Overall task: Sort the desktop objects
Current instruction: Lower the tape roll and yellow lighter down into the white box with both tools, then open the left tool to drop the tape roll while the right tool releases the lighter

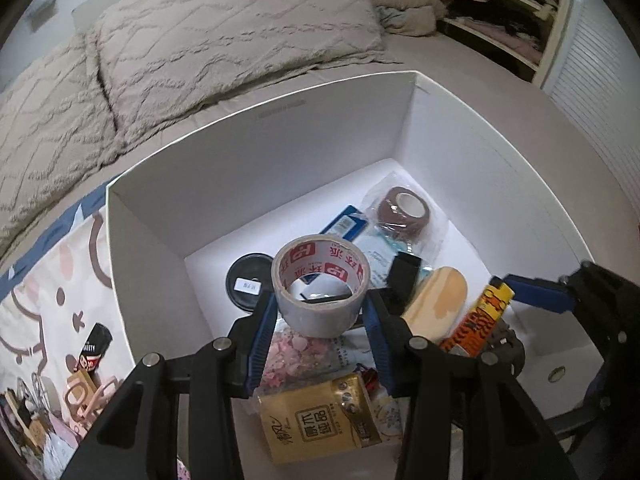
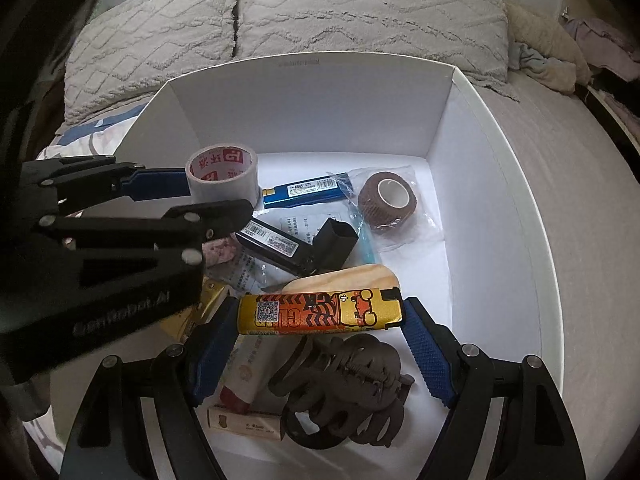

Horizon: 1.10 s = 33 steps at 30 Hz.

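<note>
My left gripper [image 1: 320, 308] is shut on a grey roll of packing tape [image 1: 320, 286] with red print, held over the inside of a white box [image 1: 280, 160]. The same tape roll [image 2: 222, 174] shows at the left of the right wrist view, between the left gripper's blue pads [image 2: 160, 182]. My right gripper [image 2: 320, 320] is shut on a yellow and orange lighter [image 2: 320, 312], gripped end to end, lying level above the box's contents. That lighter [image 1: 478, 320] appears at the right of the left wrist view.
In the box [image 2: 500, 200] lie a brown bandage roll [image 2: 388, 198] in plastic, a blue flat case [image 2: 304, 194], a black stapler [image 2: 304, 248], a wooden oval piece [image 2: 352, 276], a brown hair claw [image 2: 344, 384] and a gold packet [image 1: 316, 420]. Left of the box, small items [image 1: 88, 364] sit on a patterned cloth; pillows [image 1: 220, 40] lie behind.
</note>
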{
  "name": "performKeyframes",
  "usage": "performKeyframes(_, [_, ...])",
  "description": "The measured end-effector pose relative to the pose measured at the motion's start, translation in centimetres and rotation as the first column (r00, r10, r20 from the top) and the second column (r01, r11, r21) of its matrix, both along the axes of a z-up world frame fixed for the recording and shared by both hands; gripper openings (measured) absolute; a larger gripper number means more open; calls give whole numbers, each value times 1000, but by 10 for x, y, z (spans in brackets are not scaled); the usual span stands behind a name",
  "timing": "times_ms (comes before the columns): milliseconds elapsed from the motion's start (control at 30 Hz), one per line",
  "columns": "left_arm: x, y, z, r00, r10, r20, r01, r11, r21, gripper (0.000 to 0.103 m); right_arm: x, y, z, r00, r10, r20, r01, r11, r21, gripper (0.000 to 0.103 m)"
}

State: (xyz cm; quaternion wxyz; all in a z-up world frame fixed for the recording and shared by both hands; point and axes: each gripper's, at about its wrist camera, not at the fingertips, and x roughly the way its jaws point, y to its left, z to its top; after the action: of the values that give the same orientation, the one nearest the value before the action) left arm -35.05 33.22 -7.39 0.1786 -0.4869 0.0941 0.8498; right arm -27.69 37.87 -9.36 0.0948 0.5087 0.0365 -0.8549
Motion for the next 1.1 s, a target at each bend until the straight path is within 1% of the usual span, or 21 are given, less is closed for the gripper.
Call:
performKeyframes(133, [-7, 3, 0, 1000, 16, -24, -17, 998, -57, 44, 1, 0, 0, 1000, -5, -4, 5, 1000, -5, 81])
performKeyframes(267, [-14, 7, -5, 1000, 9, 0, -9, 995, -98, 44, 0, 0, -1, 1000, -2, -1, 2, 1000, -7, 81])
performKeyframes(367, [-18, 7, -7, 1000, 10, 11, -9, 994, -110, 44, 0, -1, -1, 1000, 3, 4, -3, 1000, -5, 81])
performKeyframes(467, [-21, 7, -6, 1000, 7, 18, -5, 994, -105, 44, 1, -2, -2, 1000, 8, 7, -8, 1000, 1, 81])
performKeyframes(600, [-20, 6, -3, 1000, 1, 14, 0, 996, -89, 44, 0, -1, -1, 1000, -9, 0, 9, 1000, 5, 81])
performKeyframes(700, [-20, 3, -1, 1000, 7, 12, -6, 998, -63, 44, -1, 0, -1, 1000, -14, -1, 14, 1000, -11, 81])
performKeyframes(800, [-18, 3, -1, 1000, 6, 6, -6, 998, -61, 44, -1, 3, -1, 1000, -19, 4, 20, 999, -30, 81])
performKeyframes(967, [-17, 3, -2, 1000, 2, 8, -2, 998, -66, 44, -1, -1, 0, 1000, -29, -2, 29, 1000, 11, 81])
performKeyframes(1100, [-17, 3, -1, 1000, 1, 12, -1, 999, -52, 44, -1, 0, 0, 999, -32, -8, 32, 999, 12, 81])
